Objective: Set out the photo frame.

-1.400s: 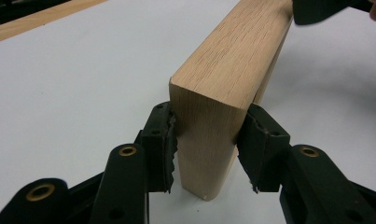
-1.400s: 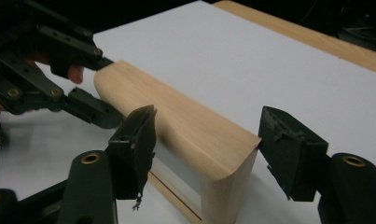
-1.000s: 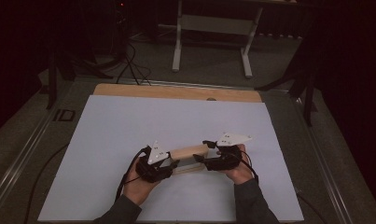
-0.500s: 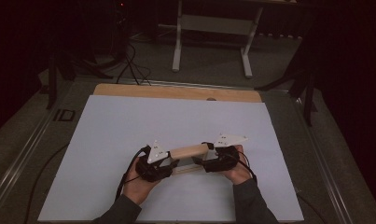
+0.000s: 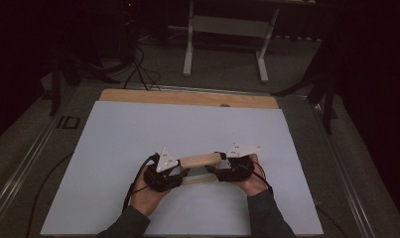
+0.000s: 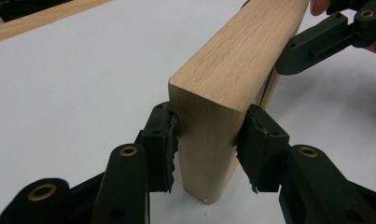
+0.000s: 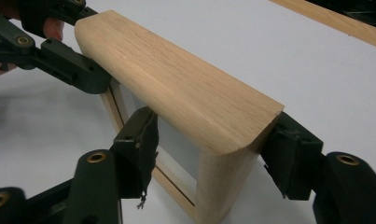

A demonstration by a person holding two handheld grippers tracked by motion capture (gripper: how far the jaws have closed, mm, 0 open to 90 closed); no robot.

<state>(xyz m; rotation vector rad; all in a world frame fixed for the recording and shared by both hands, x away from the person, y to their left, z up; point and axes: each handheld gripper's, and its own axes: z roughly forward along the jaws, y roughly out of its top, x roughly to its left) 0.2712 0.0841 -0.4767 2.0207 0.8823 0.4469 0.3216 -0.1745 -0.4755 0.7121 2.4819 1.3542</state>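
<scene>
Wooden frame (image 5: 200, 161) stands upright between my two grippers. My left gripper (image 6: 205, 142) clamps one end post, pads pressed on both faces. My right gripper (image 7: 213, 151) straddles the opposite post; its jaws have just been closing, the near pad apparently not yet touching.

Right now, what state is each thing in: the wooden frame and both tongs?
Wooden frame: upright on the white sheet, held at both ends.
Left tongs: shut on one end of the frame.
Right tongs: astride the other end, jaws just closing; the near pad looks slightly off.
</scene>
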